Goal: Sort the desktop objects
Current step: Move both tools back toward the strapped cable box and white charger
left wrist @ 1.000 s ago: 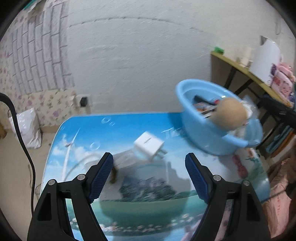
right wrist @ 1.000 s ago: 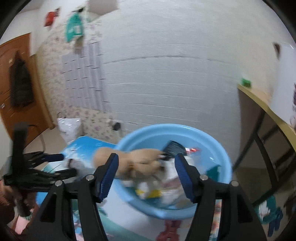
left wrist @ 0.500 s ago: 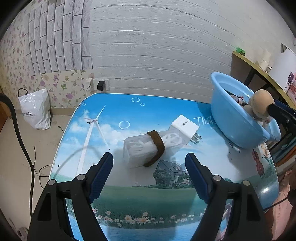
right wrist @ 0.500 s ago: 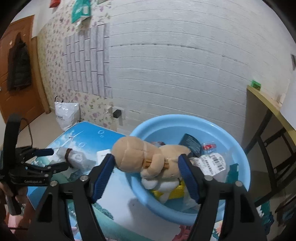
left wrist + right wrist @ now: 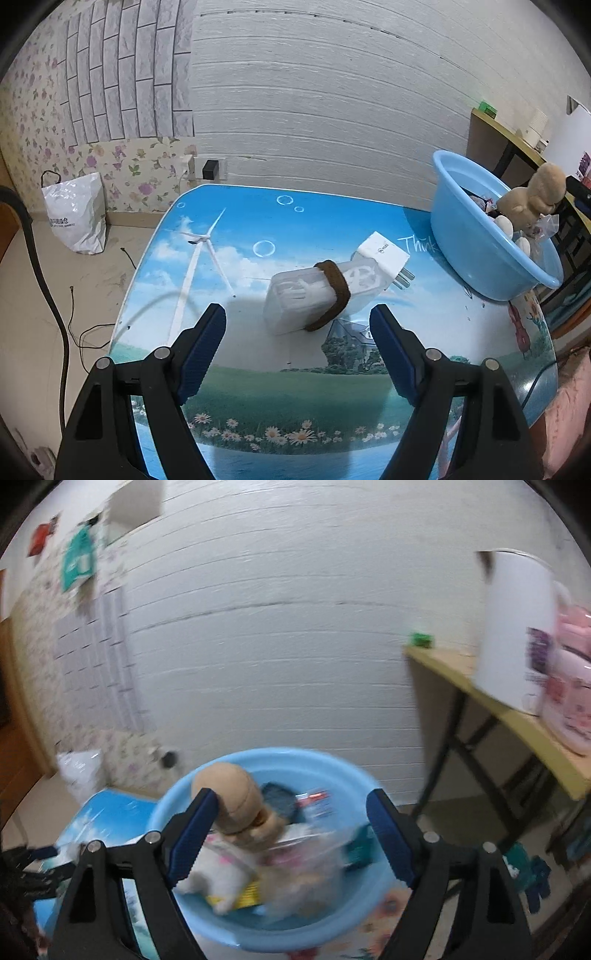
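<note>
Your left gripper (image 5: 297, 325) hangs with jaws spread and empty. The strapped charger bundle (image 5: 325, 295) lies mid-table just ahead between the tips, long axis slanting toward the far right corner and the blue basin (image 5: 476, 254). Your right gripper (image 5: 290, 814) is opening over the basin; the plush doll (image 5: 236, 808) sits by its left finger, apparently released.

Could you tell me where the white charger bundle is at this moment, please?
In the left wrist view the white charger bundle lies mid-table, ahead of the open left gripper, left of the blue basin.
</note>
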Available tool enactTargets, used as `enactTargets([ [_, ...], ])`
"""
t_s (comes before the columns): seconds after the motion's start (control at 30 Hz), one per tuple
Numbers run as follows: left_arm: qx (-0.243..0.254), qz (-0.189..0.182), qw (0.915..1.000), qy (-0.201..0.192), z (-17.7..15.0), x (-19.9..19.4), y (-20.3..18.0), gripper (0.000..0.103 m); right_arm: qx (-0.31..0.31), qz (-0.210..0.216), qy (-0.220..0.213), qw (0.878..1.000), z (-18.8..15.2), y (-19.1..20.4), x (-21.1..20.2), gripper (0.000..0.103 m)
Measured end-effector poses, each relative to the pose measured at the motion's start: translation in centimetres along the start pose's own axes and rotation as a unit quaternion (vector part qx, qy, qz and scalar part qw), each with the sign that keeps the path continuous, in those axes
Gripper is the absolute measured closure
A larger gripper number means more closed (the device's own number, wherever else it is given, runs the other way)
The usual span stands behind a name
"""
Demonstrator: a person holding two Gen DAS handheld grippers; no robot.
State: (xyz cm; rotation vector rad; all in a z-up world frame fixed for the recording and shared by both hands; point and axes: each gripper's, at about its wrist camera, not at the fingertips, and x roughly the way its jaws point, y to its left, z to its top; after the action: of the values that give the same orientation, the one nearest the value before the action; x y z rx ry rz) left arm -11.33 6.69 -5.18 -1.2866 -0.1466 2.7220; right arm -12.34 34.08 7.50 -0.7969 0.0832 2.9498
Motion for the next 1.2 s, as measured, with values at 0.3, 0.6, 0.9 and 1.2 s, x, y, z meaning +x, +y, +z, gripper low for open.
enactTargets([
  [0.3,0.000,0.008,1.0000,-0.006,0.0,-0.8,0.1,0.023,0.041,-0.045,0.039,0.997,-1.9,-5.1,0.0,0.020],
  [0.6,0.003,0.010,0.9999,-0.003,-0.6,-1.3,-0.2,0.023,0.030,0.014,0.048,0.998,-4.6,-3.7,-2.1,0.020],
  [0.9,0.002,0.000,1.0000,-0.008,-0.6,-1.8,-0.5,0.023,-0.012,0.124,0.028,0.992,-5.1,3.0,-3.5,0.020],
  [1.2,-0.008,-0.025,0.9996,-0.009,0.2,-0.1,-2.0,0.015,-0.058,0.192,0.069,0.977,-7.6,9.2,-3.4,0.027],
])
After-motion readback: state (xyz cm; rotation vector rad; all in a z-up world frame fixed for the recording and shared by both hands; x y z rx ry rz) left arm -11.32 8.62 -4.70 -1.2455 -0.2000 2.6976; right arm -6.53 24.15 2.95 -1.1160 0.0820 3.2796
